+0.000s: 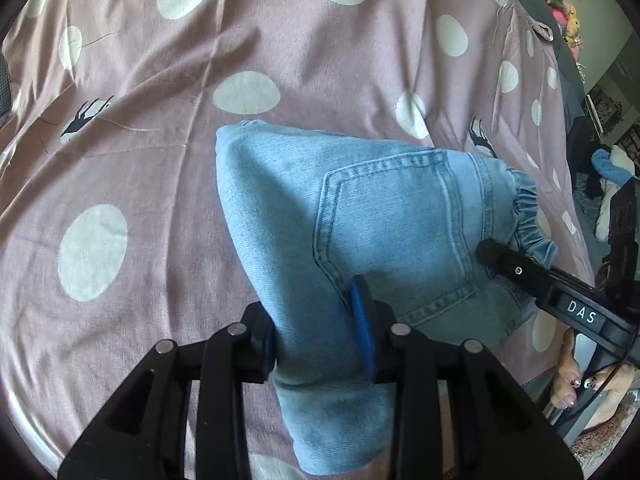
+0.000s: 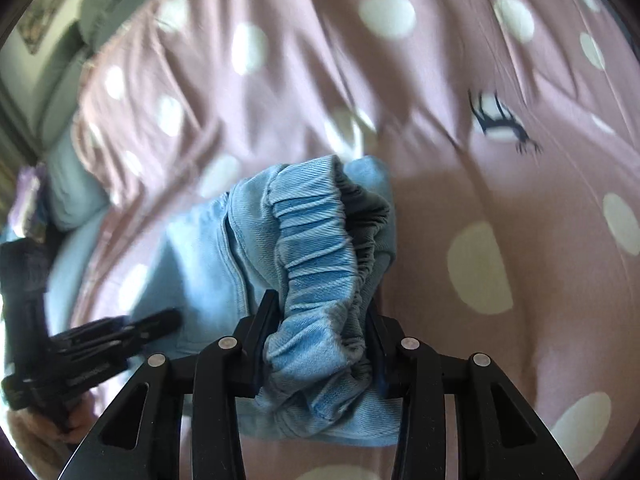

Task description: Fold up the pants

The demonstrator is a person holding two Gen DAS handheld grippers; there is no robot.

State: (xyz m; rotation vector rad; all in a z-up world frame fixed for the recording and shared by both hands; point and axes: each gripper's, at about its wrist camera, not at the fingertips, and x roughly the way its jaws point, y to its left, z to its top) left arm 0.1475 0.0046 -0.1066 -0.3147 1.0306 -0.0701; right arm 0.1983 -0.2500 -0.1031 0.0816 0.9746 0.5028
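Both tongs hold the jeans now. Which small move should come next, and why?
Probably lower both together onto the pink dotted bedsheet: the left tongs and right tongs are shut on the folded light-blue denim pants, bundled and seemingly lifted.

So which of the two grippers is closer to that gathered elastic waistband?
Right. The right gripper is clamped on the waistband itself; the left gripper grips the jeans farther along, near the back pocket.
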